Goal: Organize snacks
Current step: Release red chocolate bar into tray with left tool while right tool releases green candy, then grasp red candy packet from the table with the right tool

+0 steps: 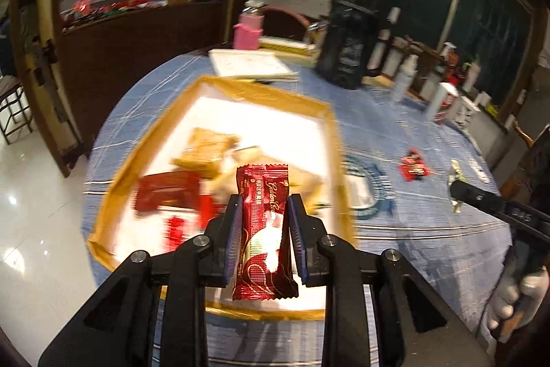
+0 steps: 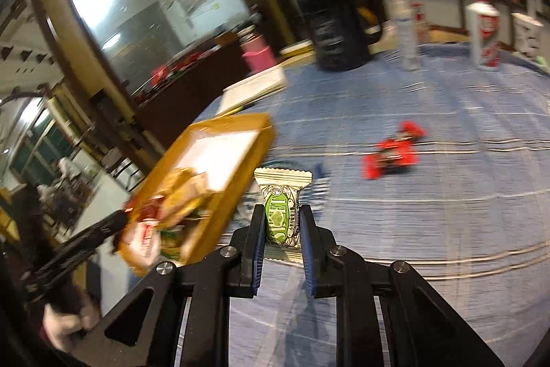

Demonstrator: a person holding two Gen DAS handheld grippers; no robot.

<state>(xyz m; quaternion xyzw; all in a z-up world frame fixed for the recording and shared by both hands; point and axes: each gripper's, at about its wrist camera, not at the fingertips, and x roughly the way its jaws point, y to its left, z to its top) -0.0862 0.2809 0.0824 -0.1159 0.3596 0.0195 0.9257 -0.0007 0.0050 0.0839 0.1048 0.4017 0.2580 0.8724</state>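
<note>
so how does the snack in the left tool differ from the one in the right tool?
The long dark-red foil snack bar in the left tool is slim with gold script; the short white-and-green wrapped snack in the right tool is stubbier with a green label. The red one hangs over the yellow-rimmed white tray; the green one is beside the tray, over the blue cloth. Both are sealed and clamped upright.

A pink bottle (image 1: 248,31) stands at the desk's (image 1: 395,140) far edge, upper middle of the frame; right of it a black bag (image 1: 345,47), then white bottles (image 1: 405,76). Papers (image 1: 251,64) lie nearby.
</note>
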